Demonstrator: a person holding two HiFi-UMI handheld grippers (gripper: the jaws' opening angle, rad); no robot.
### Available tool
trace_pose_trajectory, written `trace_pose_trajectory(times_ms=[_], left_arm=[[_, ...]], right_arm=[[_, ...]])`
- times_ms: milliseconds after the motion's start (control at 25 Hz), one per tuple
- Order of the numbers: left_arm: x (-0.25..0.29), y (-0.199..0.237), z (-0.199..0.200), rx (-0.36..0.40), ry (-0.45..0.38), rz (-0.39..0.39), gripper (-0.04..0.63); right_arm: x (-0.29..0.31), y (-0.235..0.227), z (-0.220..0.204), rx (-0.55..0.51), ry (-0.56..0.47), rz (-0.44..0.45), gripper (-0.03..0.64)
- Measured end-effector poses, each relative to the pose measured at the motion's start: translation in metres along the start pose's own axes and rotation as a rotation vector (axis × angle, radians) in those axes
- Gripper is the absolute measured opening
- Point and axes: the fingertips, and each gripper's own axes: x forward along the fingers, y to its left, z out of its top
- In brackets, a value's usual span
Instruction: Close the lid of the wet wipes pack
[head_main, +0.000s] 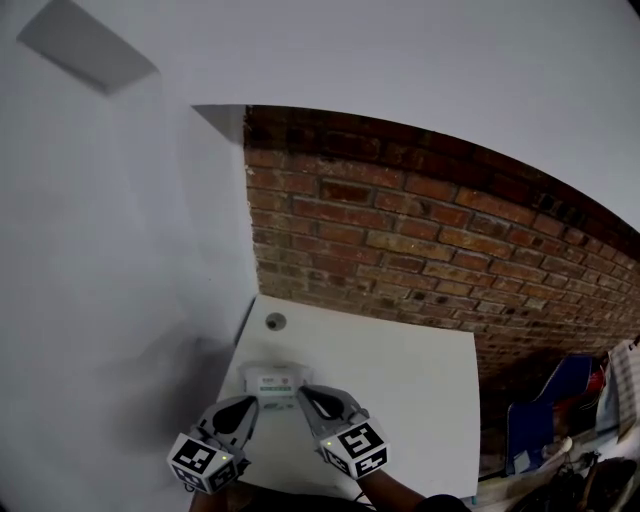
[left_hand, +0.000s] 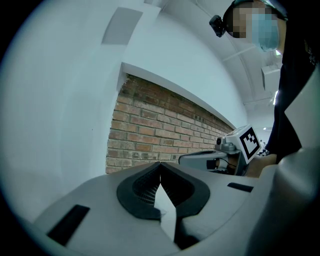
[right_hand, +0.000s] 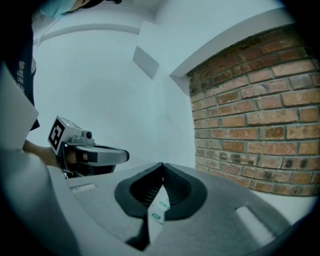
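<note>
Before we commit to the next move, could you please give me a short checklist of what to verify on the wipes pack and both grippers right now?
1. Wet wipes pack lies on the white table, near its left edge: ok.
2. Both grippers are at the pack, with the left gripper at its left end and the right gripper at its right end: ok.
3. Left jaws, tips together: ok for pressing.
4. Right jaws, tips together, with the pack's green print showing in the gap below them: ok.
5. Lid open or shut: cannot tell, too small in the head view.
</note>
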Motion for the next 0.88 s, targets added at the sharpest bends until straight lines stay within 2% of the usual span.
trace_pose_trajectory(times_ms=[160, 560, 800, 880], left_arm=[[-0.001, -0.005, 0.000, 0.056, 0.009, -0.005, -0.002], [-0.003, -0.008, 0.024, 0.015, -0.050, -0.003, -0.002], [-0.002, -0.010, 0.020, 0.073, -0.028, -0.001, -0.002], [-0.002, -0.009, 0.021, 0.072, -0.035, -0.001, -0.002]], right_arm=[[-0.006, 0.000, 0.003, 0.002, -0.009, 0.003, -0.002], [-0.009, -0.001, 0.015, -0.008, -0.041, 0.013, -0.002], [-0.011, 0.001, 0.014, -0.021, -0.035, 0.025, -0.002], [-0.011, 0.001, 0.014, -0.023, -0.034, 0.024, -0.002]])
